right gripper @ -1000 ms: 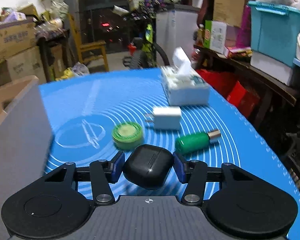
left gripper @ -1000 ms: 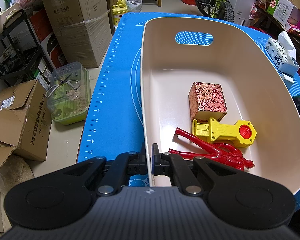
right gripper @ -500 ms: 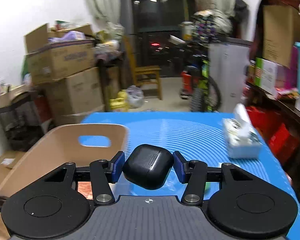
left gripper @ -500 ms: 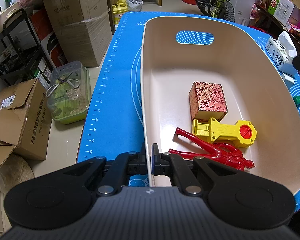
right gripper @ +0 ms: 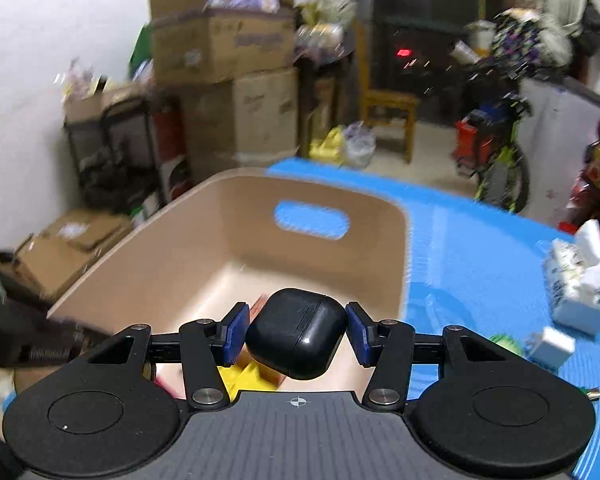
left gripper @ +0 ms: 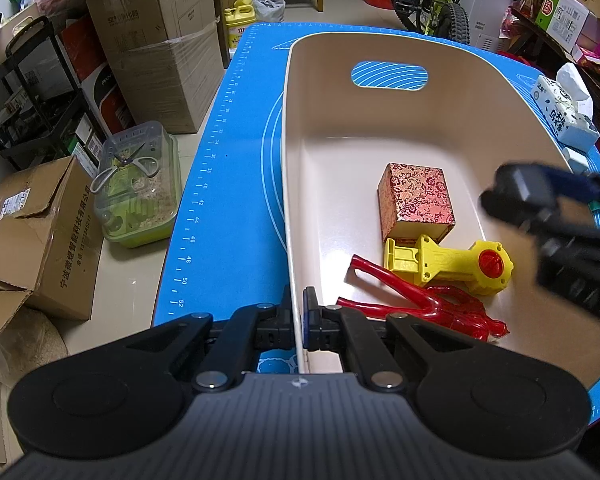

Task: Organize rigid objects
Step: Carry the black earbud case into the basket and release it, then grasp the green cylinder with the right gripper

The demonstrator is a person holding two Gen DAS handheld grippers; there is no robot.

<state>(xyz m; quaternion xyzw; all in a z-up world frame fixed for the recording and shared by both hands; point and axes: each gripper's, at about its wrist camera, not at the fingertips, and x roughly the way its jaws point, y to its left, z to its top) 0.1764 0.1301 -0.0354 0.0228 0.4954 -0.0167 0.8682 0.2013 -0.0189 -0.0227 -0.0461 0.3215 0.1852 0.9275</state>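
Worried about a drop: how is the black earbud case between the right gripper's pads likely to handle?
The black earbud case looks stiff but smooth, rounded and glossy, so probably slippery. The right gripper pinches only its curved sides; it may twist. Small, so likely light.

Smooth matt beige plastic on the bin [left gripper: 380, 128]; glossy black plastic on the earbud case [right gripper: 296, 332]. Shiny patterned red wrapping on the box [left gripper: 416, 200]; glossy red plastic tongs [left gripper: 420, 304]; satin yellow plastic toy [left gripper: 448, 264]; matt rubbery blue mat [left gripper: 228, 200].

far half of bin [left gripper: 380, 128] floor bare; near half crowded by patterned box [left gripper: 416, 200], toys [left gripper: 444, 264]
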